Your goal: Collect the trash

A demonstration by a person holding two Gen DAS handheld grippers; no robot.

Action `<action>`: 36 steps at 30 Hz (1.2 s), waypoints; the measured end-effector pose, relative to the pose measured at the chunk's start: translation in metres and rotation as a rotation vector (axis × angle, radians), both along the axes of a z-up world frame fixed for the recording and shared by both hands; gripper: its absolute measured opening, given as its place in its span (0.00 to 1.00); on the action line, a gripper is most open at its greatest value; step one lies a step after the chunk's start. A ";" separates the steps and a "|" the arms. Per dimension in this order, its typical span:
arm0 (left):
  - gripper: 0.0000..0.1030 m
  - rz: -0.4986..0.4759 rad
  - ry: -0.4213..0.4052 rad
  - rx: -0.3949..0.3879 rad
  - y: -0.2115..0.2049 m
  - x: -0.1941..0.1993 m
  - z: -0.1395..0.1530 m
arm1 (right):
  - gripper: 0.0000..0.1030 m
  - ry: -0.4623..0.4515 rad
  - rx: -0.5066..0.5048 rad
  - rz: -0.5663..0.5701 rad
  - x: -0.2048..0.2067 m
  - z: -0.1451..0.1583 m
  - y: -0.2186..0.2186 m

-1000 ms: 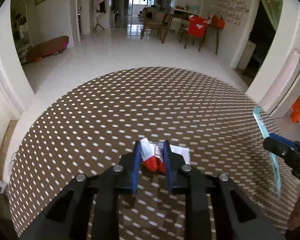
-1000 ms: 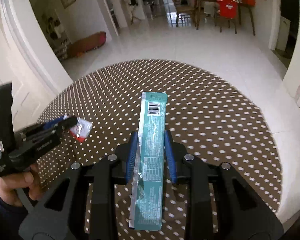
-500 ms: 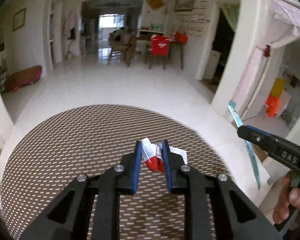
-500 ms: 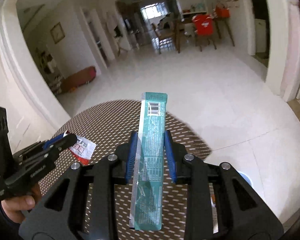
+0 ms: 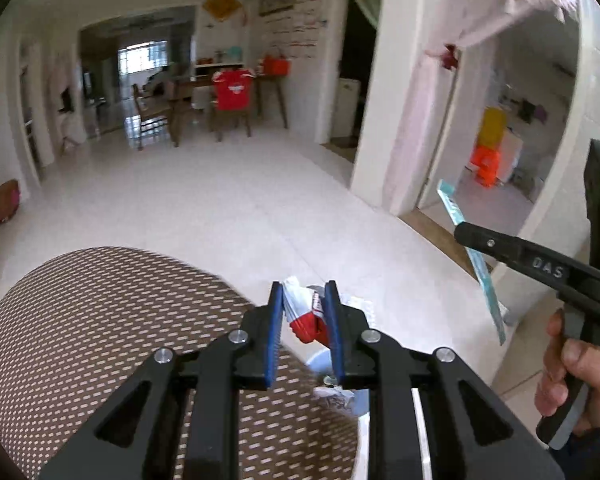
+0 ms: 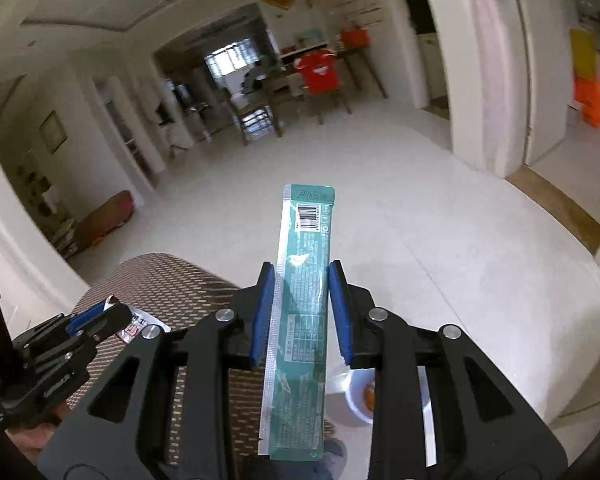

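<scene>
A: Big picture first: a white tiled floor (image 5: 228, 208) all round, with the brown dotted table (image 5: 80, 320) low at the left in both views.

B: And past its edge, low between the arms, a pale bin (image 6: 360, 396) with something orange inside.

A: Right gripper (image 6: 302, 280): jaws drawn in on a long teal wrapper (image 6: 304, 280), blue pads pressing both long edges. The barcode end sticks out ahead of the tips, the rest trails back underneath.

B: Left gripper (image 5: 304, 304): narrow too, pinching a crumpled red and white wrapper (image 5: 306, 316) right at its tips, over the table's edge.

A: A hand (image 5: 572, 376) grips the right tool's handle.
</scene>
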State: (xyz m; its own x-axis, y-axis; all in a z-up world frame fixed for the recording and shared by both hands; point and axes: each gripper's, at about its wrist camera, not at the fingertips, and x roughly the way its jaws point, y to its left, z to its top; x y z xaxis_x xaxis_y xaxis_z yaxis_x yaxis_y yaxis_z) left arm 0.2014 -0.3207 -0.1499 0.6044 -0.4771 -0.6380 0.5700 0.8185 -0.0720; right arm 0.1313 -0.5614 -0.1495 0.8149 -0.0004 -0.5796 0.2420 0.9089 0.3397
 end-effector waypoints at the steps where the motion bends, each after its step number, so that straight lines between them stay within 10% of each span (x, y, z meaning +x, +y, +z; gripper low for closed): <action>1: 0.19 -0.009 0.005 0.006 -0.009 -0.003 -0.001 | 0.27 0.008 0.004 -0.009 0.001 -0.003 -0.009; 18: 0.22 -0.181 0.220 0.254 -0.149 0.037 -0.116 | 0.29 0.239 0.152 -0.058 0.042 -0.120 -0.068; 20: 0.43 -0.190 0.238 0.295 -0.159 0.042 -0.129 | 0.60 0.270 0.172 -0.062 0.046 -0.133 -0.066; 23: 0.82 -0.145 0.222 0.277 -0.154 0.052 -0.129 | 0.75 0.294 0.207 -0.099 0.047 -0.151 -0.076; 26: 0.84 -0.085 0.216 0.253 -0.142 0.063 -0.124 | 0.90 0.302 0.218 -0.124 0.044 -0.158 -0.083; 36: 0.88 0.008 0.144 0.184 -0.104 0.064 -0.081 | 0.94 0.289 0.196 -0.176 0.033 -0.140 -0.080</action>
